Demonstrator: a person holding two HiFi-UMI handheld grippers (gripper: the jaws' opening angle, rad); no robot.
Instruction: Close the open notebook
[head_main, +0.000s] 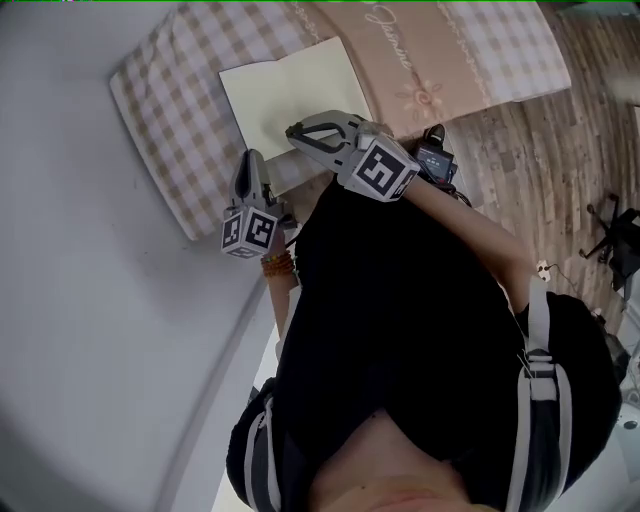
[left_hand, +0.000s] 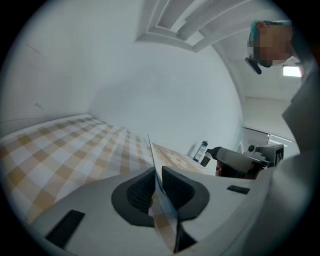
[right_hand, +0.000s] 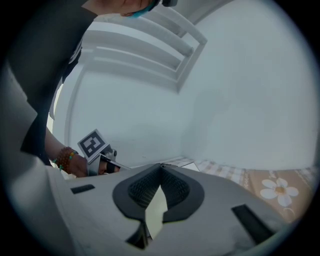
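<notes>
Bedding (head_main: 165, 95) this soft gives the open notebook (head_main: 290, 90), lying on it ahead of me, no firm backing, so I judge that folding it from two thin pinches could crease or tear the paper, or let it slip free. My left tongs (left_hand: 157, 172) are almost shut, pinching a thin upright leaf (left_hand: 151, 150) at the notebook's near left edge. My right tongs (right_hand: 161, 167) are closed tip to tip on a pale page (right_hand: 152, 207).

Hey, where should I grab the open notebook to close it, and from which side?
Pinch the thin left cover of the notebook at its near corner, coming from the left. It stands lifted and edge-on there, already held in the left gripper.
</notes>
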